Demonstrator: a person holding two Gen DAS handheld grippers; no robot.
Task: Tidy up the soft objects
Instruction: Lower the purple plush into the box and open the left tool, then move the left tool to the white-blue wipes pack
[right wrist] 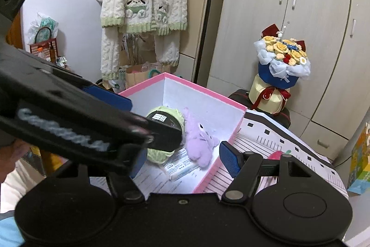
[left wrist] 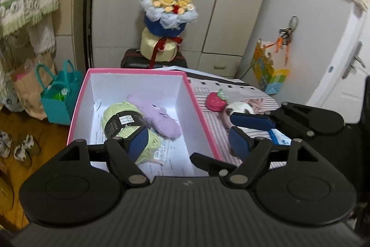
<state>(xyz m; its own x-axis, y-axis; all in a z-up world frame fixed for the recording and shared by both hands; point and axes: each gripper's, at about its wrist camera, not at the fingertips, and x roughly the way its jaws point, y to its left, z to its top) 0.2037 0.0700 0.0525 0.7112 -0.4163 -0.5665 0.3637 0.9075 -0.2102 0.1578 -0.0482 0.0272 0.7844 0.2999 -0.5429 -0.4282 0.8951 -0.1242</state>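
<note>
Green yarn ball w/ black label and fuzzy lilac plush lie in pink box at surface's left edge. Strawberry plush and white plush lie outside, on striped surface. Left tongs apart, empty, over box; right tongs apart by white plush. Next, prob.: clamp it gently, since it's squashy.

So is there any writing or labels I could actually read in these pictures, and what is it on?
No text here can be read in full.
Black band on the green yarn ball: white label with print, too small to read.
Printed sheets lining the pink box: lines of text, blurred.
Raised lettering on the left gripper body, right wrist view: blurred, unreadable.
Colourful bag by the wall: pattern only, nothing legible.
</note>
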